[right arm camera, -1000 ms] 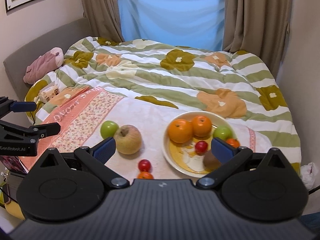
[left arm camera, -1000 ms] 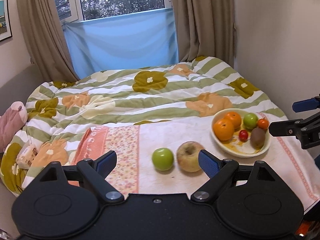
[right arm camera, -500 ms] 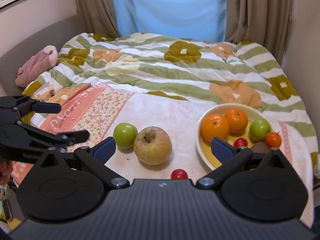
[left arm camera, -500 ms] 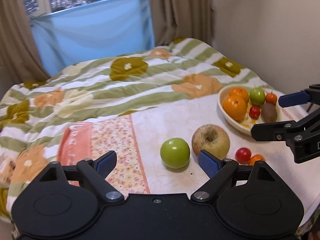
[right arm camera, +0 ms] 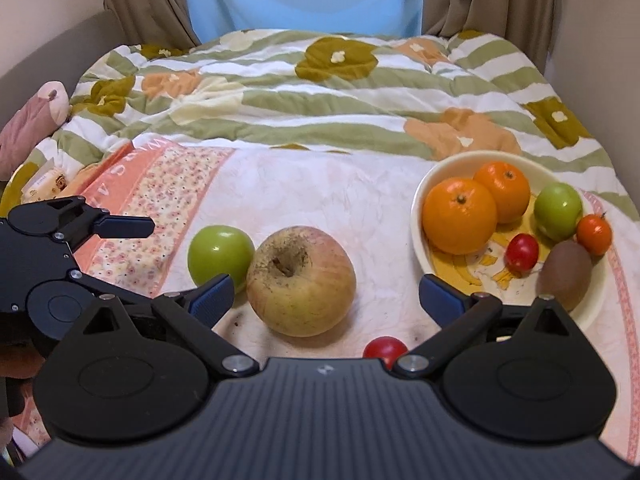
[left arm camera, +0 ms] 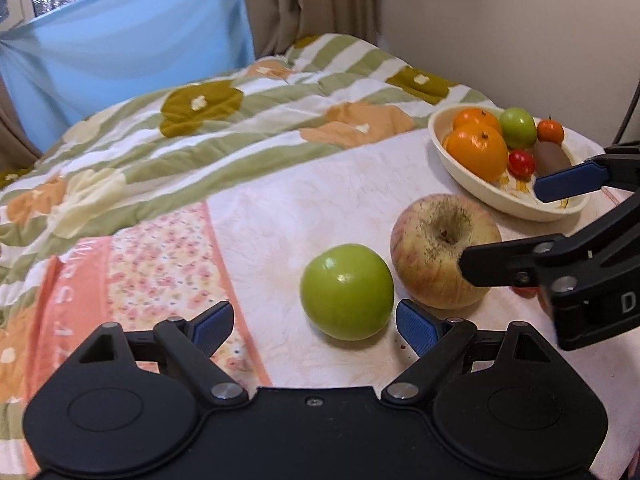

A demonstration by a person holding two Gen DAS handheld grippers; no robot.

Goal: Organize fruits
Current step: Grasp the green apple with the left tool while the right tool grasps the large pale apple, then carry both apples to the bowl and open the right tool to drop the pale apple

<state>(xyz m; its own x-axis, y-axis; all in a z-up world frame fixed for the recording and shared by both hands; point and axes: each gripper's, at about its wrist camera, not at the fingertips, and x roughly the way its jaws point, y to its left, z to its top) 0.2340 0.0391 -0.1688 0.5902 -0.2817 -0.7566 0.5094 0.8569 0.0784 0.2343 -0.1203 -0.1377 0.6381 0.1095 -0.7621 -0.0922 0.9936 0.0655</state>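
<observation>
Both grippers are wide open and hold nothing. The left gripper is just in front of the green apple. The right gripper is just in front of the big apple, which touches the green apple's side.

A home bedroom: quilted bed, curtained window.

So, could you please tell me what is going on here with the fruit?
A person holds two tongs over a bed, sorting fruit. The left tongs and right tongs are both open and empty. A green apple, a large apple and a cherry tomato lie on the cloth; the bowl already holds fruit.
</observation>
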